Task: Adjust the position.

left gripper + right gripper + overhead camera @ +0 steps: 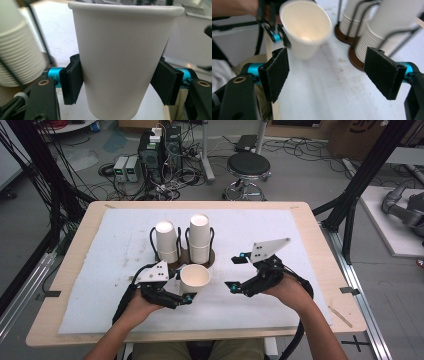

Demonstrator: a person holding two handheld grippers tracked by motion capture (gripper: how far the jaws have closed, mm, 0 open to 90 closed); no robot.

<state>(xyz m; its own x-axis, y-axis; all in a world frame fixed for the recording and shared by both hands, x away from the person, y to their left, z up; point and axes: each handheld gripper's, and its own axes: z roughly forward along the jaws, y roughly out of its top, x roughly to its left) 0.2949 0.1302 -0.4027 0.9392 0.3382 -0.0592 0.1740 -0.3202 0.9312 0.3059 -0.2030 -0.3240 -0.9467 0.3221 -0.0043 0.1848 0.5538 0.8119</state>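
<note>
Left gripper view: unmarked white cup [120, 62].

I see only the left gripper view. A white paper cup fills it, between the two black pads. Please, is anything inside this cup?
Observer: No. In the right gripper view the single white paper cup tilts its mouth toward that camera, and its inside looks empty.
Operator: Where is the other tool, and is it open?
Observer: The right tool is to the right of the cup over the white table cover, apart from the cup, its jaws wide open with nothing between them.
Operator: The ribbed stack at my left, is it the only one?
Observer: No, two stacks of white paper cups stand upside down in black wire holders on round brown bases, just behind the held cup.
</note>
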